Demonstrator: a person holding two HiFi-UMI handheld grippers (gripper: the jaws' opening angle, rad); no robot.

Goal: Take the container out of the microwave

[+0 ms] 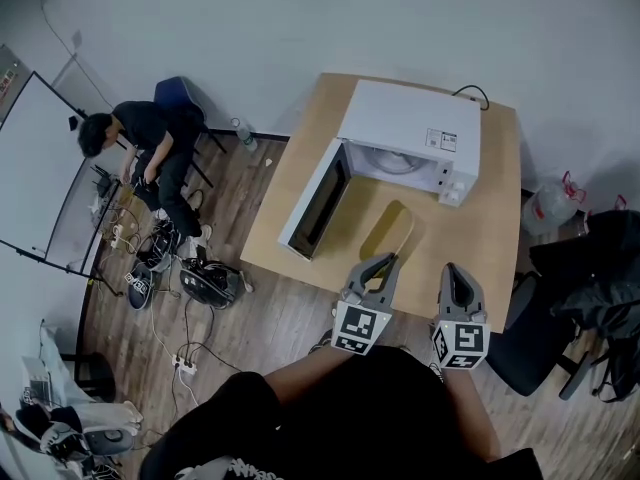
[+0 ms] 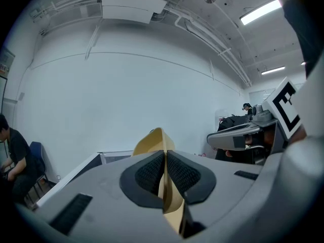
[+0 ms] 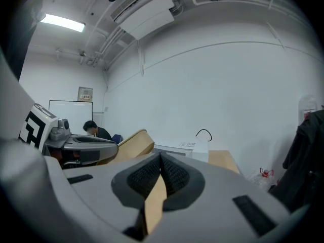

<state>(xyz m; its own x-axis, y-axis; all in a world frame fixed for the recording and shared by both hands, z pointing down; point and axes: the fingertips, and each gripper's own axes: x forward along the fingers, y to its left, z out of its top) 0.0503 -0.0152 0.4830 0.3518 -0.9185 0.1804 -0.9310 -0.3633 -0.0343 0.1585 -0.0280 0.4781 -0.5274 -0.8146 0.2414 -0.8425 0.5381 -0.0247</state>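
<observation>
A flat tan container hangs over the wooden table, in front of the white microwave, whose door stands open. My left gripper is shut on its near edge. In the left gripper view the container rises from between the pressed pads of that gripper. My right gripper hovers just right of it, over the table's front edge, apart from the container. In the right gripper view its pads meet, and the container shows to the left.
A person sits on a chair at the far left, among cables and shoes on the floor. A dark office chair stands by the table's right corner. A power cord runs behind the microwave. A whiteboard leans at the left.
</observation>
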